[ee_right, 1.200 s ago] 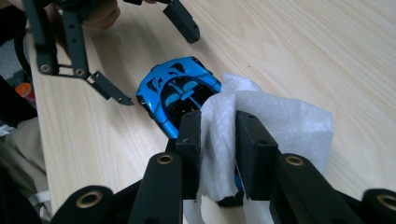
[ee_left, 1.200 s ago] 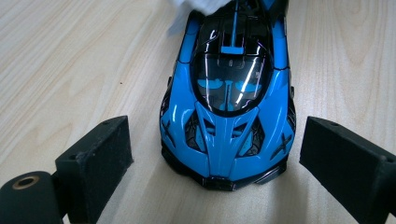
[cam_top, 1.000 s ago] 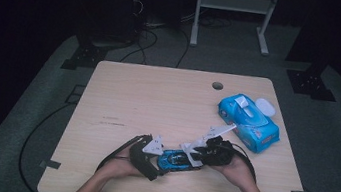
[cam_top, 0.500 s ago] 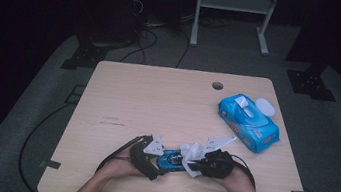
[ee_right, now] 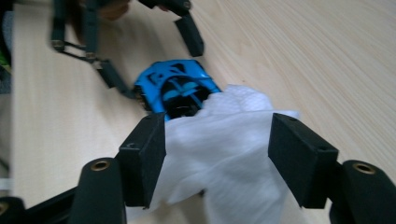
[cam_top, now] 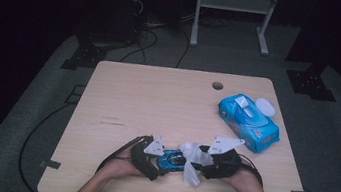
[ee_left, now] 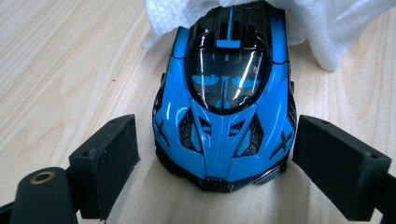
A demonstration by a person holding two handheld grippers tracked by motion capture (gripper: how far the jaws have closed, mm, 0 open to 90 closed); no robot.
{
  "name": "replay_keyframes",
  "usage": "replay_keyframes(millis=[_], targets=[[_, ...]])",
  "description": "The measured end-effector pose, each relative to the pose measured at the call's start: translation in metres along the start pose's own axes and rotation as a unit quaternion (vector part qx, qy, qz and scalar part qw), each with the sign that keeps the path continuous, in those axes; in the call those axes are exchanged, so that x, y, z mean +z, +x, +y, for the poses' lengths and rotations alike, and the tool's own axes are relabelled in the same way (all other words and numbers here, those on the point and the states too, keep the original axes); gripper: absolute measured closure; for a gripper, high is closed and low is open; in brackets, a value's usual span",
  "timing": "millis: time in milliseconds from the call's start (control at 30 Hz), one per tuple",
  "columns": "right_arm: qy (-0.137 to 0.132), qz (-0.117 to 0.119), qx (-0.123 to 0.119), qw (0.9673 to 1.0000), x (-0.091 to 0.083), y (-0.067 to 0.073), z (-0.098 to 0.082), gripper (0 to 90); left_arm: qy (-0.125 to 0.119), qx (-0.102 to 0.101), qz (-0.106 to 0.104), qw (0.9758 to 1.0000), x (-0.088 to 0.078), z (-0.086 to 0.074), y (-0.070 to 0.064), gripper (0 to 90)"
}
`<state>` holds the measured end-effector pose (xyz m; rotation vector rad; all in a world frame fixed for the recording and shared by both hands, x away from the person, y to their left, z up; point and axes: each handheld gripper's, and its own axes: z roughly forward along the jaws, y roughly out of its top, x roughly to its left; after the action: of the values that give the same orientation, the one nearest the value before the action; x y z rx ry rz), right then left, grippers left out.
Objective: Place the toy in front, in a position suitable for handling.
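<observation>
A blue and black toy car point(cam_top: 172, 160) stands near the table's front edge. My left gripper point(ee_left: 217, 163) is open around its nose: one pad point(ee_left: 109, 163) stands clear of the car point(ee_left: 224, 116), the other pad point(ee_left: 336, 168) is at its side. A white wipe point(ee_left: 327, 28) is draped over the car's far end. My right gripper point(ee_right: 217, 154) is open and its jaws have just been opening. The wipe point(ee_right: 224, 140) lies loose between them, over the car point(ee_right: 173, 86). In the high view the left gripper point(cam_top: 159, 162) and right gripper point(cam_top: 202, 163) face each other across the car.
A blue pack of wipes point(cam_top: 248, 122) with its white lid point(cam_top: 265, 106) flipped open lies at the right of the wooden table point(cam_top: 158, 99). A round hole point(cam_top: 217, 86) sits near the far edge. Cables trail off the front edge and across the floor.
The right gripper came in toward the car with the wipe, then drew back slightly to the right. Its jaws now stand apart and the wipe rests on the car. The left gripper stayed put.
</observation>
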<state>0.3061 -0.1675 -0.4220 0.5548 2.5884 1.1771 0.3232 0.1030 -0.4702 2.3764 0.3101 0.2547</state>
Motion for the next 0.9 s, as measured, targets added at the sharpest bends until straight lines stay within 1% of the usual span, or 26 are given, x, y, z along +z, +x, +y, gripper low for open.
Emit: replay_keyframes(millis=[33, 67, 133, 167, 200, 233, 267, 300, 367, 400, 433, 467, 500, 533, 567, 633, 667, 733, 767, 800, 833, 867, 900], targets=[[0.000, 0.000, 0.000, 1.0000, 0.000, 0.000, 0.000, 35.3, 0.000, 0.000, 0.000, 1.0000, 0.000, 0.000, 0.000, 13.6], [0.001, 0.009, -0.001, 1.0000, 0.007, -0.008, 0.001, 34.2, 0.002, 0.001, -0.003, 1.0000, 0.000, 0.000, 0.000, 13.7], [0.009, 0.012, -0.001, 0.9999, 0.015, -0.014, 0.002, 33.5, 0.001, -0.002, -0.004, 1.0000, 0.000, -0.001, 0.000, 13.7], [0.009, 0.012, -0.001, 0.9999, 0.015, -0.014, 0.002, 33.5, 0.001, -0.002, -0.004, 1.0000, 0.000, -0.001, 0.000, 13.7], [0.020, 0.017, 0.000, 0.9996, 0.023, -0.019, 0.002, 34.5, 0.003, -0.002, -0.004, 1.0000, 0.000, -0.001, 0.001, 13.6], [0.020, 0.017, 0.000, 0.9996, 0.023, -0.019, 0.002, 34.5, 0.003, -0.002, -0.004, 1.0000, 0.000, -0.001, 0.001, 13.6], [0.032, 0.021, -0.001, 0.9993, 0.028, -0.020, 0.001, 38.0, 0.002, -0.001, -0.003, 1.0000, 0.000, -0.001, 0.001, 13.6], [0.039, 0.024, 0.000, 0.9989, 0.030, -0.020, 0.000, 42.2, 0.001, -0.002, -0.003, 1.0000, 0.000, -0.001, 0.000, 13.6], [0.046, 0.028, 0.005, 0.9986, 0.033, -0.020, -0.002, 51.2, 0.005, 0.000, -0.002, 1.0000, 0.000, -0.001, 0.000, 13.6], [0.041, 0.029, 0.015, 0.9986, 0.033, -0.020, -0.004, 56.1, 0.005, 0.000, -0.001, 1.0000, 0.000, -0.002, 0.000, 13.7], [0.035, 0.035, 0.026, 0.9985, 0.033, -0.021, -0.006, 62.9, 0.006, 0.000, 0.000, 1.0000, 0.001, -0.002, 0.000, 13.7], [0.035, 0.035, 0.026, 0.9985, 0.033, -0.021, -0.006, 62.9, 0.006, 0.000, 0.000, 1.0000, 0.001, -0.002, 0.000, 13.7], [0.026, 0.037, 0.032, 0.9985, 0.033, -0.021, -0.009, 66.4, 0.009, 0.001, 0.000, 1.0000, 0.001, -0.002, 0.000, 13.7], [0.013, 0.031, 0.045, 0.9984, 0.031, -0.023, -0.014, 75.4, 0.011, -0.001, -0.002, 0.9999, 0.001, -0.002, 0.000, 14.1], [0.010, 0.026, 0.050, 0.9984, 0.030, -0.023, -0.016, 78.0, 0.010, -0.003, -0.003, 0.9999, 0.002, -0.002, 0.000, 14.3], [0.006, 0.023, 0.059, 0.9980, 0.028, -0.025, -0.019, 79.4, 0.007, -0.006, -0.004, 1.0000, 0.002, -0.003, 0.000, 15.4], [0.004, 0.021, 0.061, 0.9979, 0.027, -0.024, -0.019, 80.0, 0.005, -0.005, -0.004, 1.0000, 0.001, -0.003, 0.000, 17.7], [0.004, 0.016, 0.060, 0.9981, 0.026, -0.023, -0.019, 80.4, 0.003, -0.005, -0.004, 1.0000, 0.001, -0.003, 0.001, 20.2], [0.007, 0.004, 0.051, 0.9987, 0.026, -0.018, -0.017, 82.0, -0.002, -0.011, -0.008, 0.9999, 0.002, -0.003, 0.001, 21.2], [0.005, -0.001, 0.044, 0.9990, 0.026, -0.015, -0.015, 82.8, -0.004, -0.011, -0.011, 0.9999, 0.002, -0.003, 0.001, 22.5], [0.005, -0.001, 0.044, 0.9990, 0.026, -0.015, -0.015, 82.8, -0.004, -0.011, -0.011, 0.9999, 0.002, -0.003, 0.001, 23.7], [-0.008, 0.004, 0.044, 0.9990, 0.025, -0.011, -0.013, 83.6, -0.004, -0.007, -0.010, 0.9999, 0.002, -0.003, 0.001, 23.7], [-0.008, 0.004, 0.044, 0.9990, 0.025, -0.011, -0.013, 83.6, -0.004, -0.007, -0.010, 0.9999, 0.002, -0.003, 0.001, 24.2]])
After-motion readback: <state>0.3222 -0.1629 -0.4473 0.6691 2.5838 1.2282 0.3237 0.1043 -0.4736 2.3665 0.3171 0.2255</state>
